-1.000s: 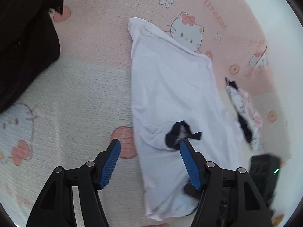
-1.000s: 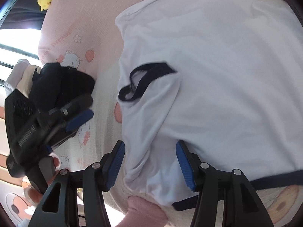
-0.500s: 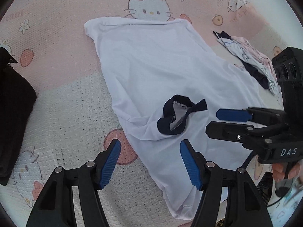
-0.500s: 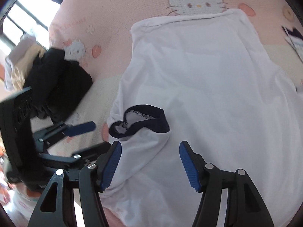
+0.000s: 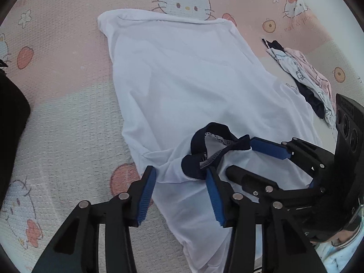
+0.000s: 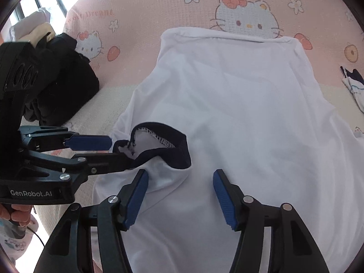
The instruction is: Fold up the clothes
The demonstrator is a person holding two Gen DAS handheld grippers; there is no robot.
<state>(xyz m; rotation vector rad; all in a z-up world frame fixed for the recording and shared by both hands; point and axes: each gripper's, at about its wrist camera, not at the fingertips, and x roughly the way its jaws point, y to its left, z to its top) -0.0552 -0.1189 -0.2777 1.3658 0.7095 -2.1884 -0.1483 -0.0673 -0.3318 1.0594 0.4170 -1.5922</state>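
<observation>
A bed covered by a pink and cream cartoon-cat blanket (image 5: 68, 118) fills both wrist views. At the far left lies a heap of dark clothes (image 6: 66, 86), well apart from the work. In the middle a white T-shirt (image 5: 193, 86) with a navy collar (image 5: 204, 150) lies spread on the blanket, mostly flat with shallow creases. Its long axis runs from the collar, nearest the cameras, to the straight hem (image 5: 173, 20) at the far end beside a printed cat face.

The left gripper (image 5: 180, 195) points steeply down at the collar's left side. Its fingers have just been closing; a ridge of white cloth and the collar edge sit between them, but a gap shows beside the left pad, so the fabric is not yet pinched. The right gripper (image 6: 180, 195) hovers over the shoulder area just right of the collar, its fingers spread and holding nothing.

At the far right a small patterned garment (image 5: 304, 77) lies separately.

The shirt looks thin, light and limp; it will likely sag and slide. The shoulder seams either side of the collar seem the best places to take hold.
</observation>
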